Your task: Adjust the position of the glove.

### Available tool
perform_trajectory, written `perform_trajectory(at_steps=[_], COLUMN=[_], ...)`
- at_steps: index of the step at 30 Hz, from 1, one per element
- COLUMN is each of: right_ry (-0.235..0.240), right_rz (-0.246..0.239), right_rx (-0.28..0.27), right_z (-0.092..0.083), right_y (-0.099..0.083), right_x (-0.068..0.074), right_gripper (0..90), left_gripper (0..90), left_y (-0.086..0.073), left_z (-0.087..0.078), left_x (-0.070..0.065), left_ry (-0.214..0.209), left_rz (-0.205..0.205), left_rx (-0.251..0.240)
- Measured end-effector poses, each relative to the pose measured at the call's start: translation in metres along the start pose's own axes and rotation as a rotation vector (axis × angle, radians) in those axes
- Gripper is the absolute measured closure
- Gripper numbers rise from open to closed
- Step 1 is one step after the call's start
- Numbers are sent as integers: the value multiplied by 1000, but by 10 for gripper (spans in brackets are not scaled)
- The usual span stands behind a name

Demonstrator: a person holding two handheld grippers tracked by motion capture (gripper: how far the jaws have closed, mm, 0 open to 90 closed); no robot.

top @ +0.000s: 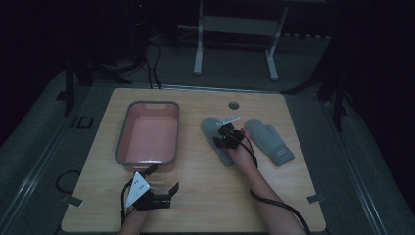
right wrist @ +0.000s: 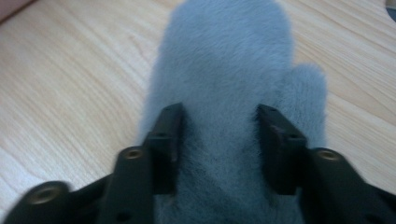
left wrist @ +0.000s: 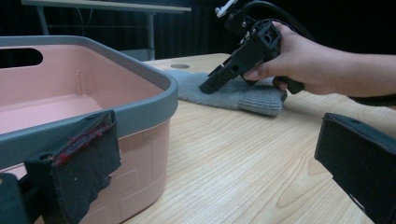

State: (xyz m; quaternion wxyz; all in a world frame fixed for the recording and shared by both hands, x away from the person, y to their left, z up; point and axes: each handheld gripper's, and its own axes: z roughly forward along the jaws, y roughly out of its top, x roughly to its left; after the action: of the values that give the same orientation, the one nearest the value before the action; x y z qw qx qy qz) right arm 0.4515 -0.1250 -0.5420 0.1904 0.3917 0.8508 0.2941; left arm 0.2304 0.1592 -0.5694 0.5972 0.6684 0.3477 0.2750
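Note:
Two grey mittens lie flat on the wooden table, one (top: 209,127) left of the other (top: 272,141). My right gripper (top: 226,132) points down onto the left mitten (right wrist: 224,60). Its jaws stand partly closed astride the mitten's middle, sunk into the pile, with a band of fabric between the pads (right wrist: 172,140). The left gripper view has that gripper (left wrist: 208,85) tilted onto the mitten (left wrist: 247,98), which rests on the table. My left gripper (top: 164,178) is open and holds nothing, near the front corner of a pink tub with a grey rim (top: 147,104).
The tub's near corner (left wrist: 144,109) is close beside my left gripper's (left wrist: 215,140) left jaw. A round cable hole (top: 233,105) sits at the table's far edge. A white table frame (top: 198,54) stands on the floor beyond.

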Motion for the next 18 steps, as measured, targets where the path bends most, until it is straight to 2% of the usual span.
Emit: perform_trajectory(at_steps=[1,2,3,7,8,10,12,14,16,18], right_ry=[6,6,-5,-31,-59,-63,-77,-100,-123,-133], right_rz=[-5,-5,-9,9,78,125,193,221,273,348], right_rx=[2,2,9,0,-8,-20,-31,-31,-24,-25], right_z=[0,0,-2,-4,-14,-21,-30,-37,-42,-48], right_y=[0,0,1,1,3,3,3,3,1,-2], right_x=[1,1,4,7,9,9,9,11,12,12], right_gripper=[636,636,718,789,825,828,829,829,829,829], left_gripper=[2,2,2,2,2,2,3,2,2,2], left_y=[0,0,0,0,0,0,0,0,0,0], left_z=[0,0,0,1,1,1,1,1,1,1], left_x=[0,0,0,0,0,0,-1,-1,-1,-1], left_ry=[0,0,-2,0,1,1,1,1,2,1], left_rz=[5,5,4,5,6,7,8,8,10,8], left_rx=[4,4,3,4,5,5,7,7,8,6])
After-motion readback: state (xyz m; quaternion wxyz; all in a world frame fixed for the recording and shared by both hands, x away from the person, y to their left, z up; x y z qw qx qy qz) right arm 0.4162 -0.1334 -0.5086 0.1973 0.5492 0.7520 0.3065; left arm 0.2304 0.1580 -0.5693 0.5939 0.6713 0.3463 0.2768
